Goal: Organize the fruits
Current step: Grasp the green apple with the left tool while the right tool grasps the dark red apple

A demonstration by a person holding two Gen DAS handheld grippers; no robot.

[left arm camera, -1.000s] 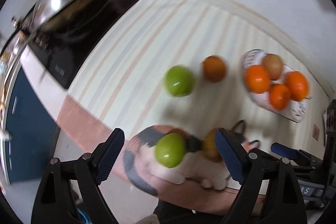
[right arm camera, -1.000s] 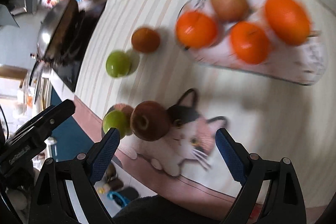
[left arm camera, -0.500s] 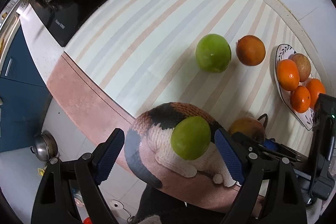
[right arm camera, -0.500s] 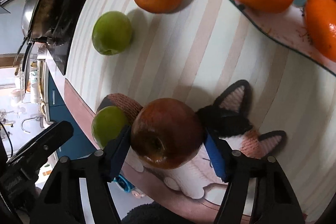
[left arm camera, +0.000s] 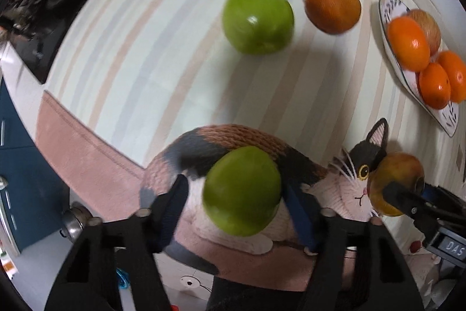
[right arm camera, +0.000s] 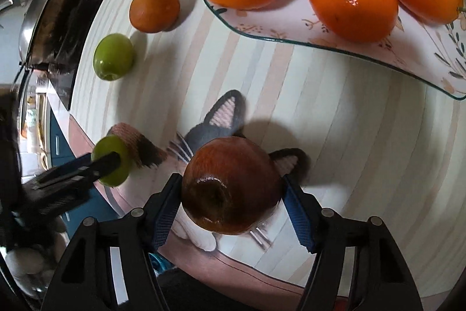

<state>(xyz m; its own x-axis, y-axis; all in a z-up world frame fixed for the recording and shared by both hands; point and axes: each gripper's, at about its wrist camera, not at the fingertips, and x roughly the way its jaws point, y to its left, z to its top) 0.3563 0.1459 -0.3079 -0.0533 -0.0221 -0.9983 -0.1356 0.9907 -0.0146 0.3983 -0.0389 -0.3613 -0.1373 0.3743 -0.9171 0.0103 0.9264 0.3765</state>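
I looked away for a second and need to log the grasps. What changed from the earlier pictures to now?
Both grippers dropped toward the mat. The right gripper closed on the red apple; the left gripper has narrowed around the green apple. The other green apple, loose orange and fruit plate stayed put.

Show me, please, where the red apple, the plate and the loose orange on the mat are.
red apple (right arm camera: 233, 188): right wrist view, middle of its skin.
plate (right arm camera: 294, 26): right wrist view, bare part near its rim.
loose orange (right arm camera: 154, 9): right wrist view, centre of its peel.
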